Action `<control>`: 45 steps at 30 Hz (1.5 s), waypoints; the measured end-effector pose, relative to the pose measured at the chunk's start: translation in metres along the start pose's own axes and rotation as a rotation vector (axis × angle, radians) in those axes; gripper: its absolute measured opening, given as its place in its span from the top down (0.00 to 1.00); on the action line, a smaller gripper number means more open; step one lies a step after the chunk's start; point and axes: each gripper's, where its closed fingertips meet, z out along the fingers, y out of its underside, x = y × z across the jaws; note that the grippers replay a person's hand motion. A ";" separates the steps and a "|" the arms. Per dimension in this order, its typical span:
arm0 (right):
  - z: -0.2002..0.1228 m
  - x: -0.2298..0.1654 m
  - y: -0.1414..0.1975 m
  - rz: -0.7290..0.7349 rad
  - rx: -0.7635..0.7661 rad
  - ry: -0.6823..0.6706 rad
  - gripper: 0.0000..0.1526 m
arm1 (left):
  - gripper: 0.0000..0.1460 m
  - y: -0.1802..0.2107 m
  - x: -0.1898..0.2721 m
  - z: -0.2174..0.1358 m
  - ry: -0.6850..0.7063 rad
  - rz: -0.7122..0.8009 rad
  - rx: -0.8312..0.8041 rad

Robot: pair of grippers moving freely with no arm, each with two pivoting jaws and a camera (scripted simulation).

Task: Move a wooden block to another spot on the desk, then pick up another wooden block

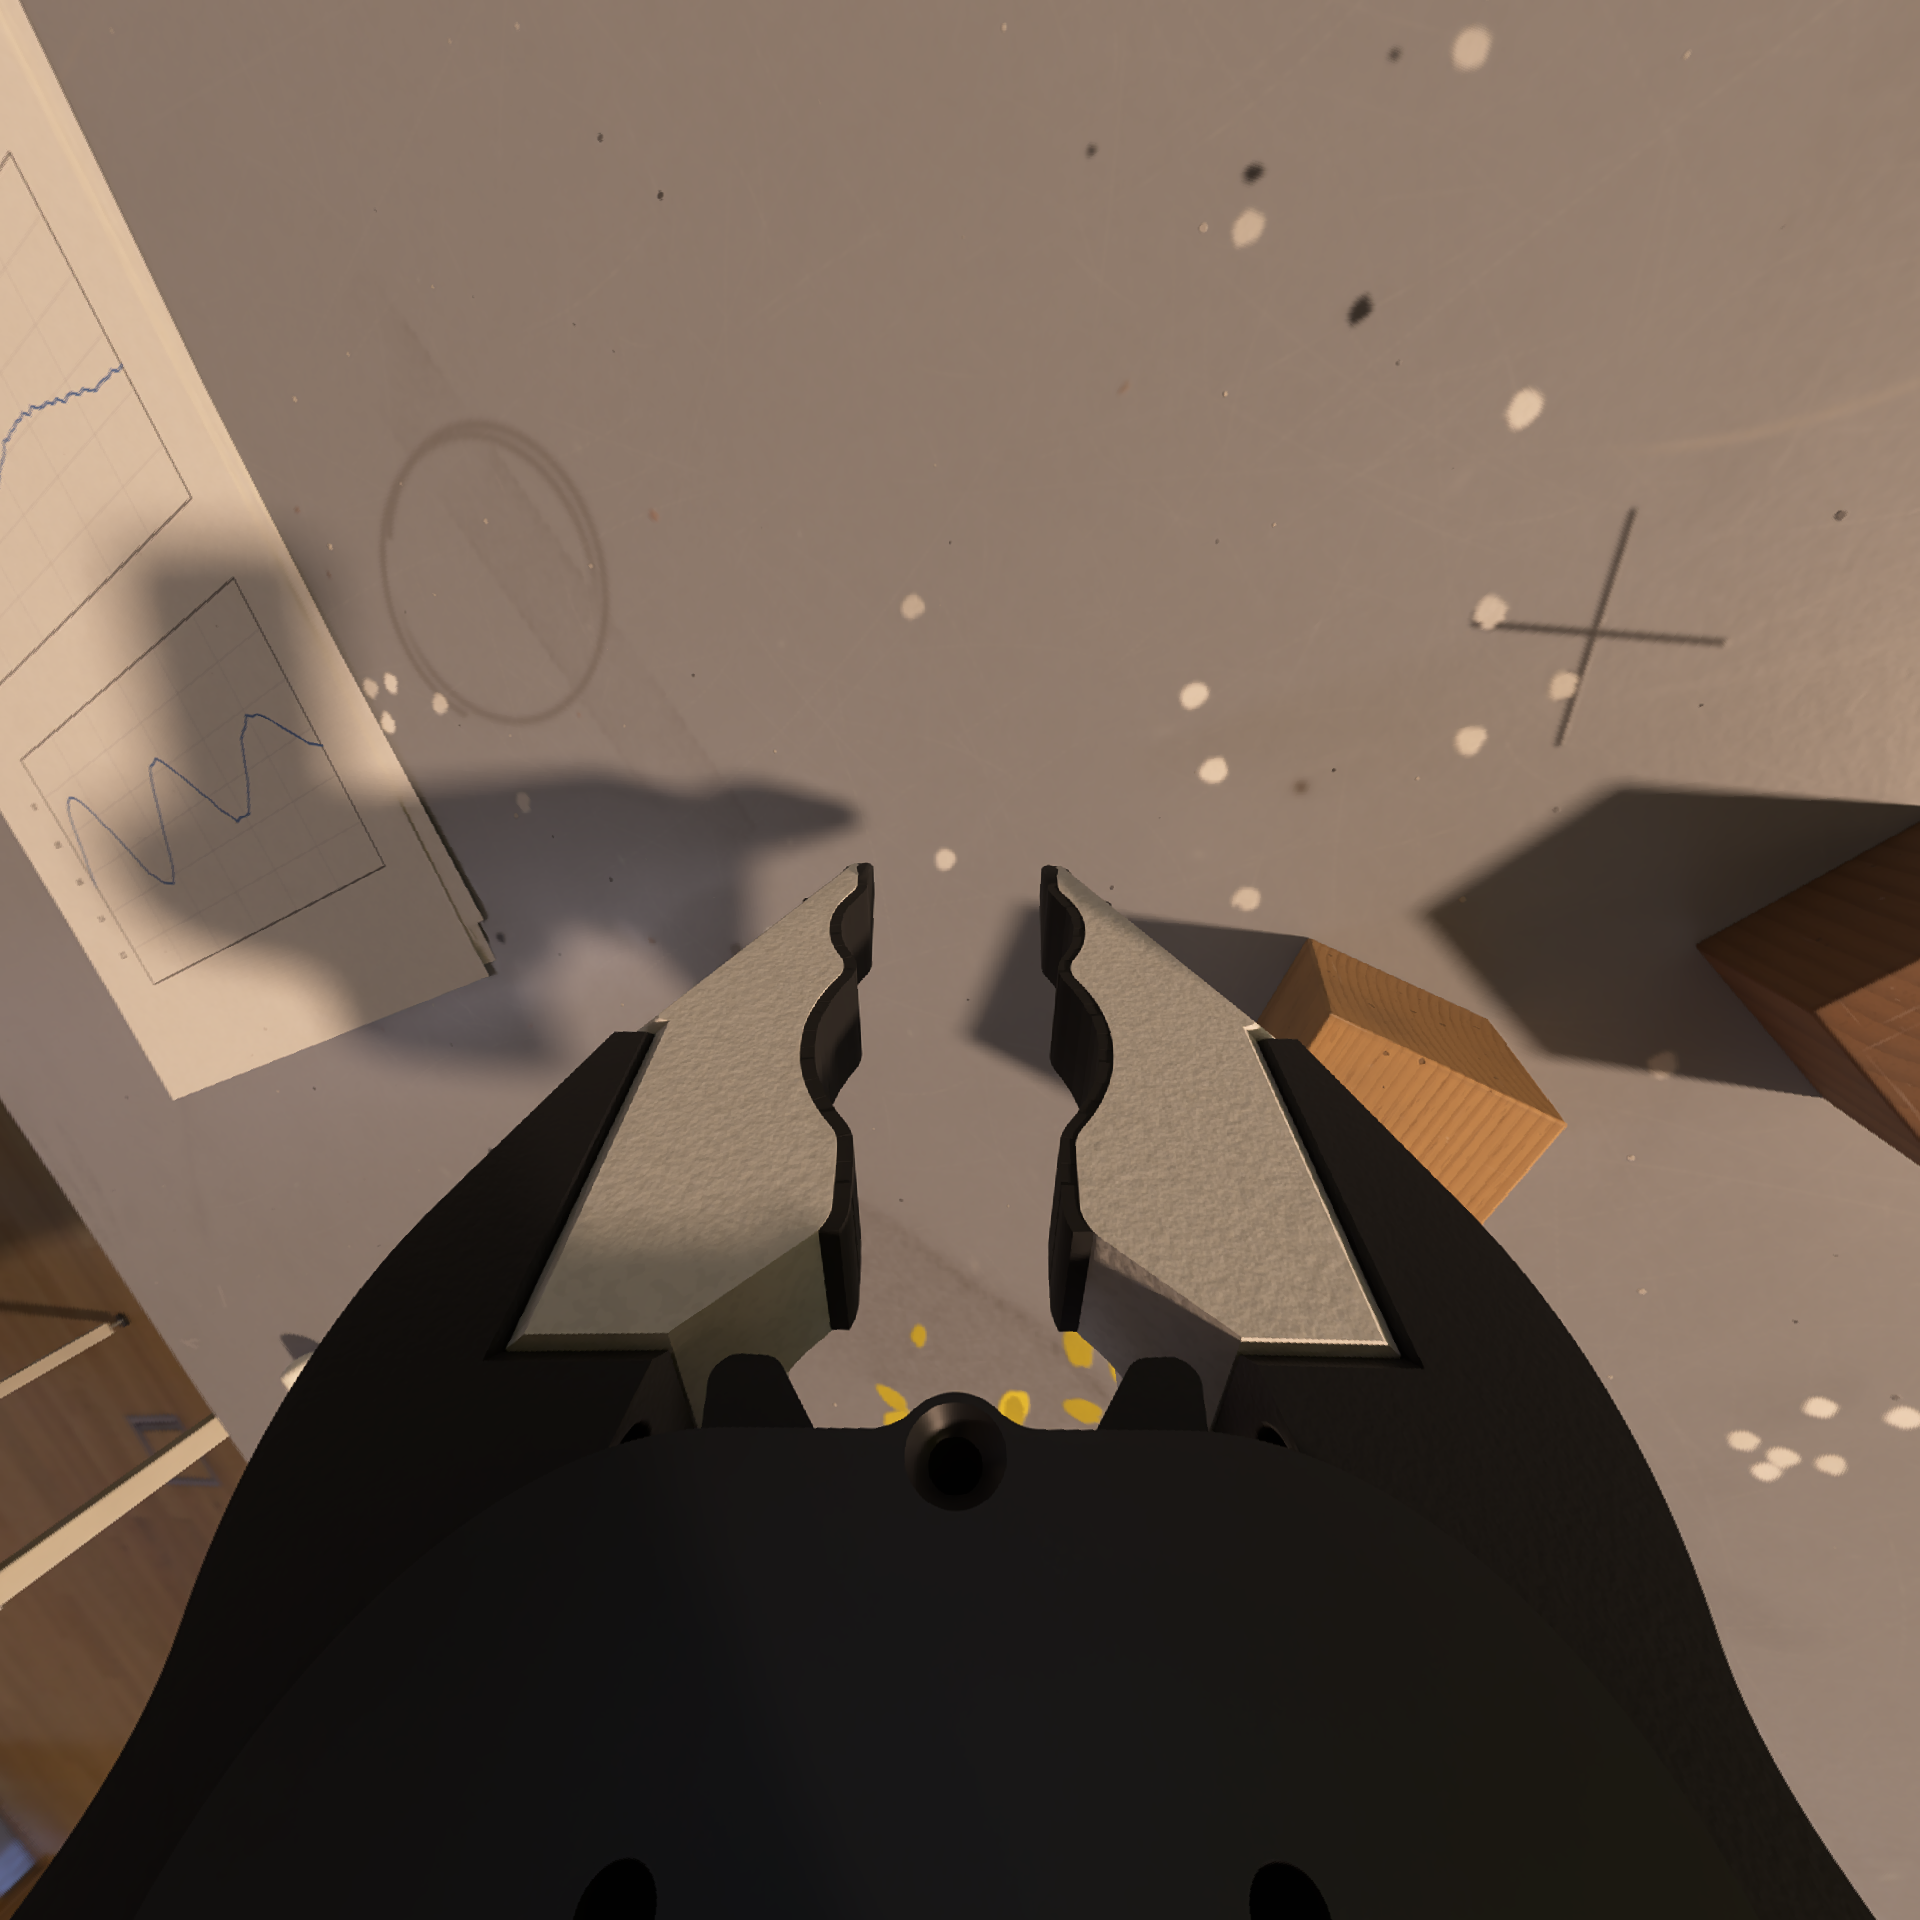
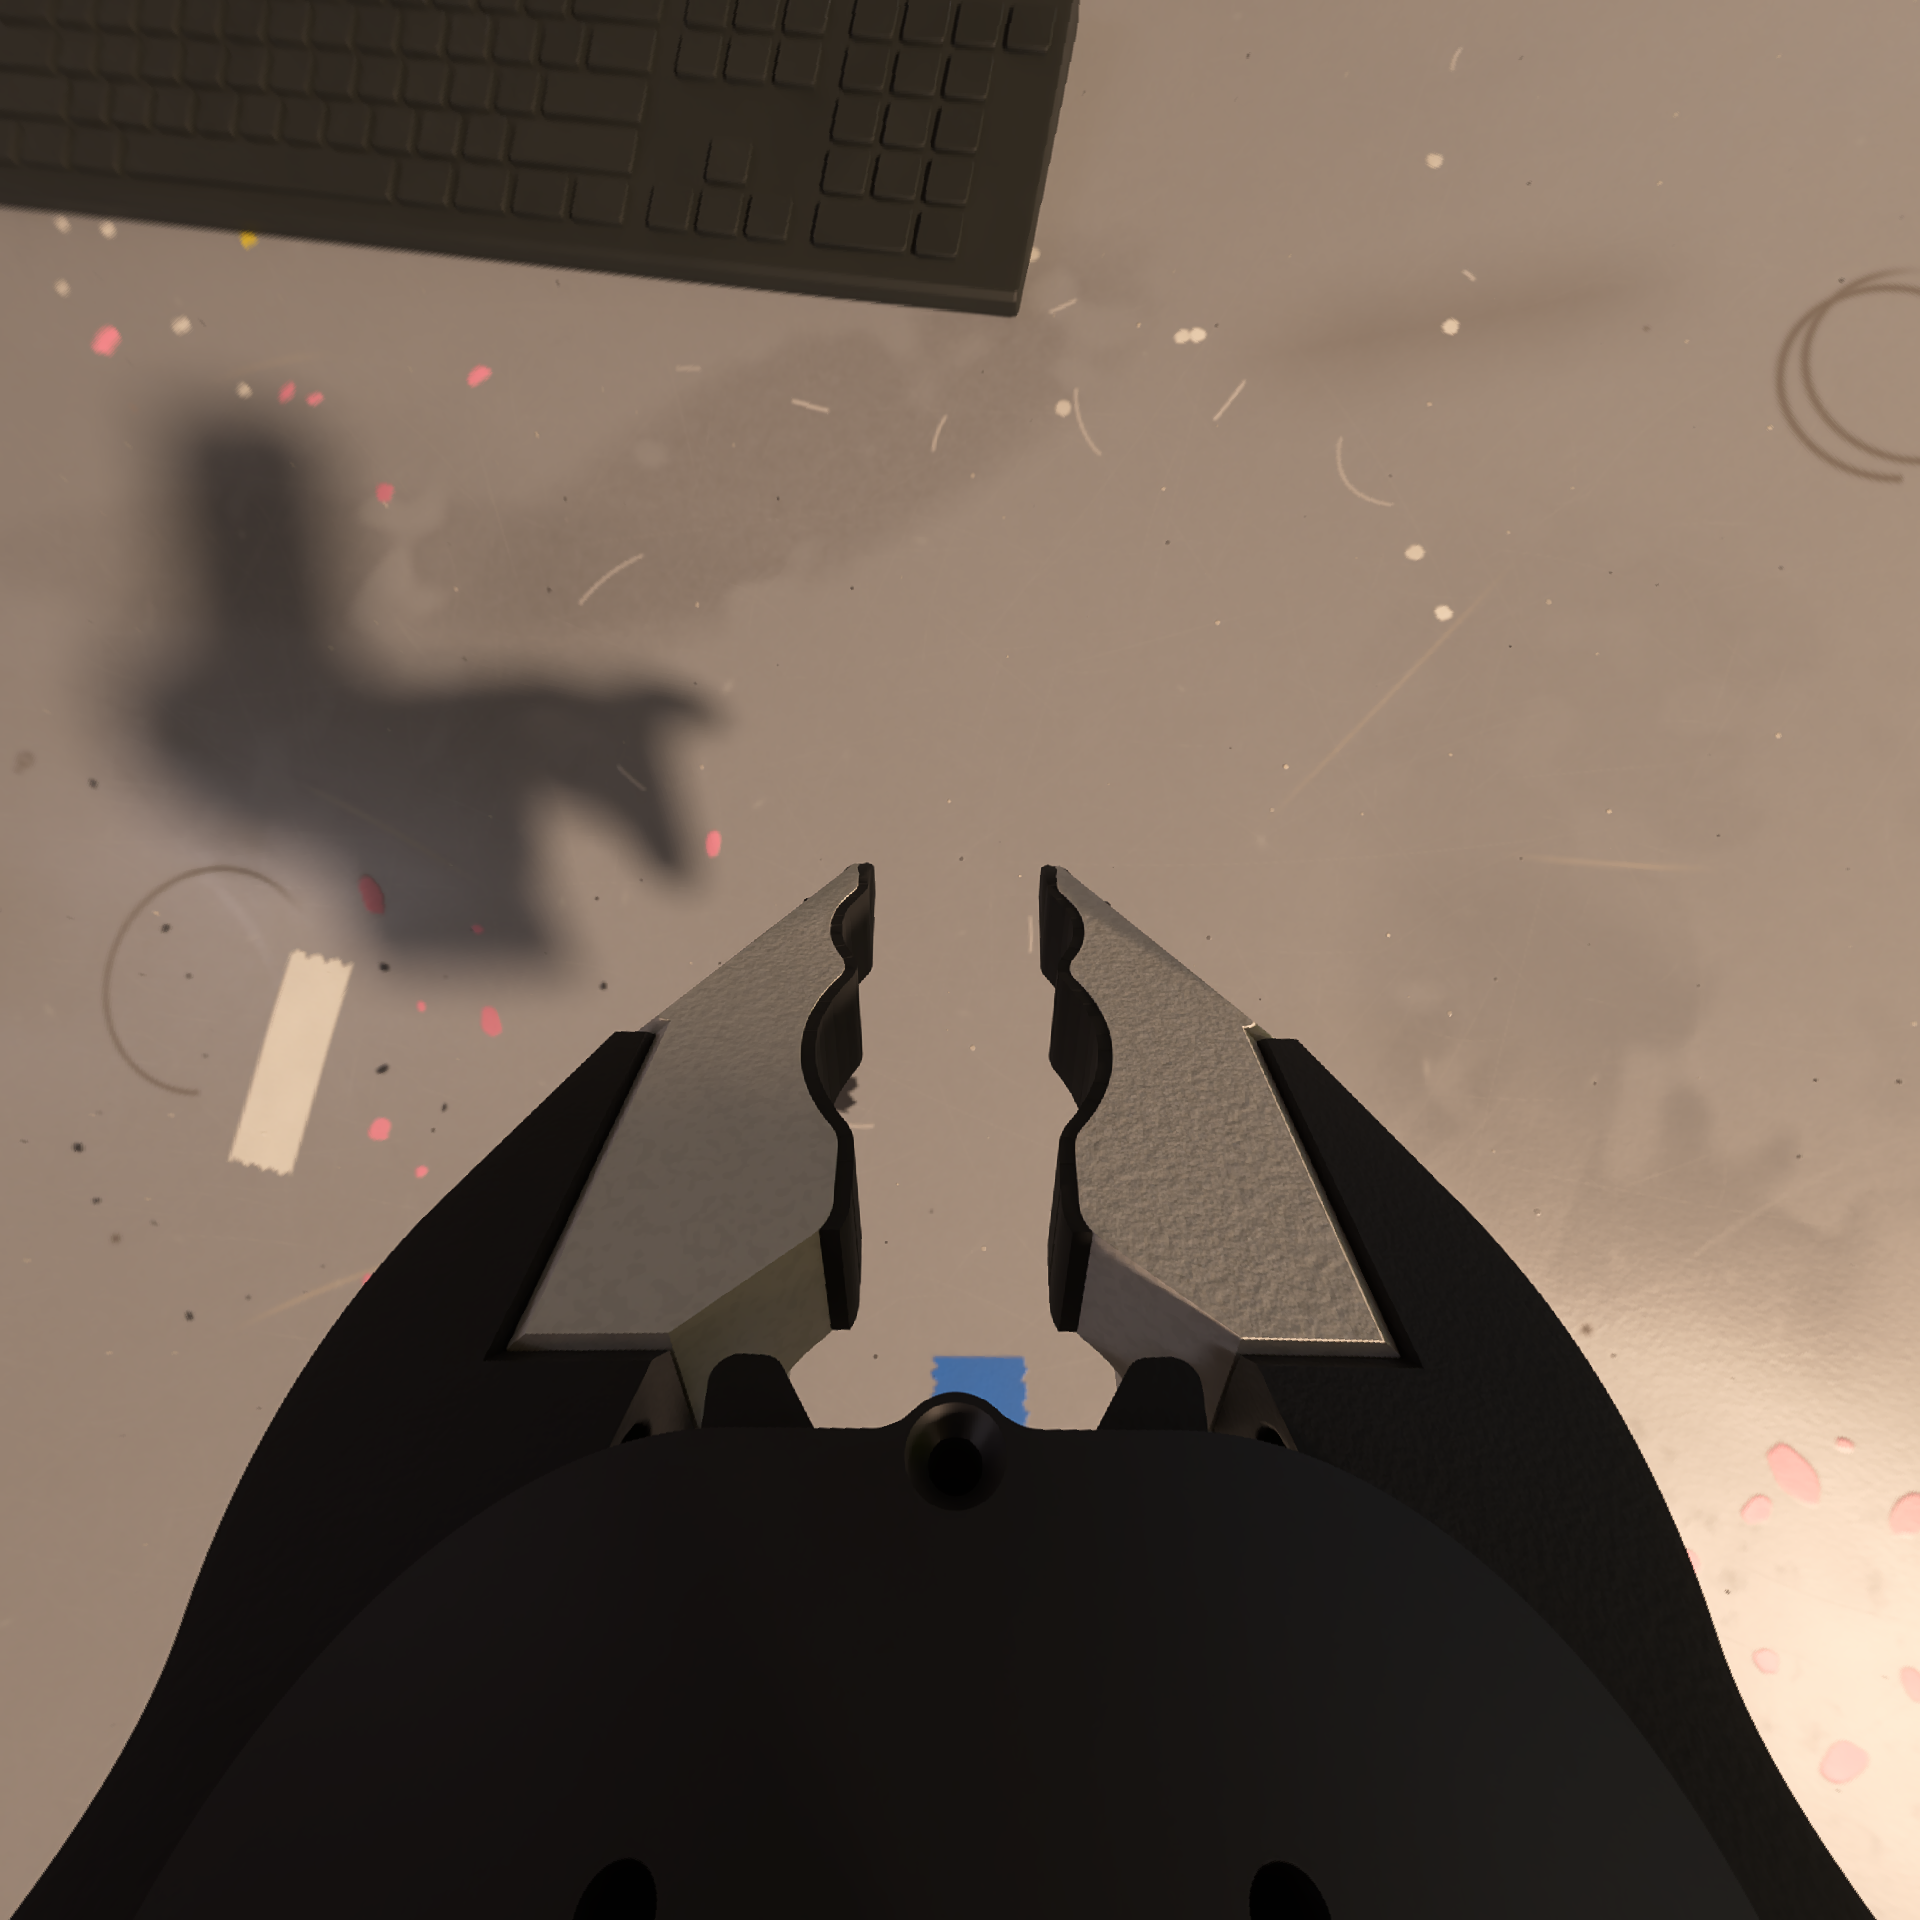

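In the left wrist view a light wooden block [image 1: 1423, 1070] lies on the grey desk just right of my left gripper's right finger, partly hidden behind it. A darker wooden block [image 1: 1839, 997] sits farther right, cut off by the frame edge. My left gripper [image 1: 956, 883] is open and empty, above the desk, with bare desk between its fingers. In the right wrist view my right gripper [image 2: 956, 883] is open and empty above the speckled desk; no block shows there.
A sheet of paper with graphs [image 1: 177, 665] lies at the left, near the desk edge [image 1: 125, 1351]. A pencilled cross [image 1: 1595, 629] and a ring mark [image 1: 494, 571] are on the desk. A dark keyboard [image 2: 540, 125] lies ahead of the right gripper; pale tape [image 2: 291, 1060] and blue tape [image 2: 977, 1387] are stuck to the desk.
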 end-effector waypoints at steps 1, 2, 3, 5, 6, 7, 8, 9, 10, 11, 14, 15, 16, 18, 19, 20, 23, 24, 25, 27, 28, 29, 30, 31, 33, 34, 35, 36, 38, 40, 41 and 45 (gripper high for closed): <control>0.003 -0.001 0.001 -0.014 -0.011 0.007 0.79 | 0.78 0.000 -0.001 -0.001 0.006 -0.005 0.009; 0.005 -0.003 0.001 -0.026 -0.019 0.012 0.79 | 0.78 -0.001 -0.002 -0.004 0.008 -0.012 0.025; 0.007 -0.004 0.001 -0.037 -0.024 0.016 0.79 | 0.75 -0.002 -0.004 -0.009 0.007 -0.022 0.049; 0.010 -0.007 0.000 -0.053 -0.024 0.018 0.79 | 0.68 -0.007 -0.010 -0.028 0.012 -0.052 0.124; 0.010 -0.008 -0.001 -0.062 -0.023 0.017 0.79 | 0.65 -0.010 -0.011 -0.042 0.009 -0.060 0.179; 0.010 -0.010 -0.002 -0.070 -0.021 0.016 0.79 | 0.63 -0.015 -0.008 -0.059 0.028 -0.058 0.246; 0.010 -0.011 -0.003 -0.078 -0.018 0.016 0.79 | 0.61 -0.020 0.002 -0.078 0.085 -0.039 0.319; 0.010 -0.011 -0.004 -0.083 -0.014 0.018 0.79 | 0.58 -0.023 0.019 -0.096 0.172 -0.001 0.390; 0.011 -0.011 -0.004 -0.085 -0.011 0.019 0.79 | 0.52 -0.024 0.041 -0.114 0.281 0.060 0.449; 0.011 -0.011 -0.004 -0.085 -0.009 0.019 0.79 | 0.46 -0.022 0.065 -0.127 0.390 0.140 0.487; 0.014 -0.010 -0.001 -0.080 -0.025 0.014 0.79 | 0.43 -0.012 0.116 -0.128 0.488 0.435 0.465; 0.014 -0.009 0.000 -0.077 -0.029 0.015 0.79 | 0.46 -0.010 0.126 -0.120 0.474 0.517 0.433; 0.015 -0.008 0.001 -0.073 -0.032 0.015 0.79 | 0.49 -0.009 0.135 -0.109 0.466 0.573 0.393; 0.015 -0.006 0.002 -0.068 -0.035 0.013 0.79 | 0.51 -0.004 0.149 -0.090 0.498 0.607 0.277; 0.014 -0.005 0.002 -0.066 -0.034 0.012 0.79 | 0.50 0.000 0.154 -0.081 0.513 0.611 0.203; 0.014 -0.005 0.002 -0.063 -0.033 0.013 0.79 | 0.47 0.004 0.157 -0.072 0.510 0.615 0.139; 0.012 -0.003 0.002 -0.056 -0.032 0.007 0.79 | 0.42 0.012 0.159 -0.049 0.446 0.667 0.015; 0.012 -0.003 0.002 -0.054 -0.033 0.005 0.79 | 0.42 0.013 0.160 -0.043 0.421 0.680 -0.008; 0.012 -0.002 0.002 -0.054 -0.033 0.004 0.79 | 0.42 0.014 0.162 -0.038 0.416 0.688 -0.031; 0.013 -0.002 0.002 -0.054 -0.035 0.000 0.79 | 0.45 0.013 0.166 -0.031 0.416 0.709 -0.048; 0.013 -0.002 0.003 -0.054 -0.038 -0.002 0.79 | 0.51 0.014 0.167 -0.029 0.417 0.719 -0.057; 0.013 -0.002 0.003 -0.055 -0.040 -0.004 0.79 | 0.60 0.015 0.168 -0.028 0.424 0.728 -0.075; 0.014 -0.002 0.004 -0.055 -0.043 -0.005 0.79 | 0.66 0.014 0.167 -0.028 0.411 0.736 -0.082; 0.014 -0.002 0.004 -0.056 -0.046 -0.008 0.79 | 0.68 0.014 0.165 -0.028 0.387 0.748 -0.079; 0.014 -0.003 0.004 -0.056 -0.047 -0.014 0.79 | 0.68 0.011 0.158 -0.034 0.338 0.765 -0.049; 0.014 -0.004 0.004 -0.057 -0.046 -0.017 0.79 | 0.68 0.007 0.152 -0.040 0.313 0.754 -0.017; 0.015 -0.004 0.004 -0.056 -0.045 -0.022 0.79 | 0.68 0.003 0.147 -0.049 0.294 0.733 0.022; 0.015 -0.004 0.004 -0.055 -0.045 -0.026 0.79 | 0.68 -0.002 0.140 -0.061 0.272 0.709 0.073; 0.016 -0.005 0.005 -0.051 -0.049 -0.033 0.79 | 0.68 -0.014 0.127 -0.091 0.211 0.659 0.208; 0.016 -0.005 0.005 -0.050 -0.053 -0.037 0.79 | 0.68 -0.026 0.127 -0.130 0.166 0.633 0.379; 0.016 -0.005 0.005 -0.050 -0.054 -0.040 0.79 | 0.68 -0.031 0.135 -0.149 0.172 0.640 0.461; 0.014 -0.008 0.003 -0.051 -0.044 -0.052 0.79 | 0.68 -0.047 0.202 -0.198 0.223 0.829 0.621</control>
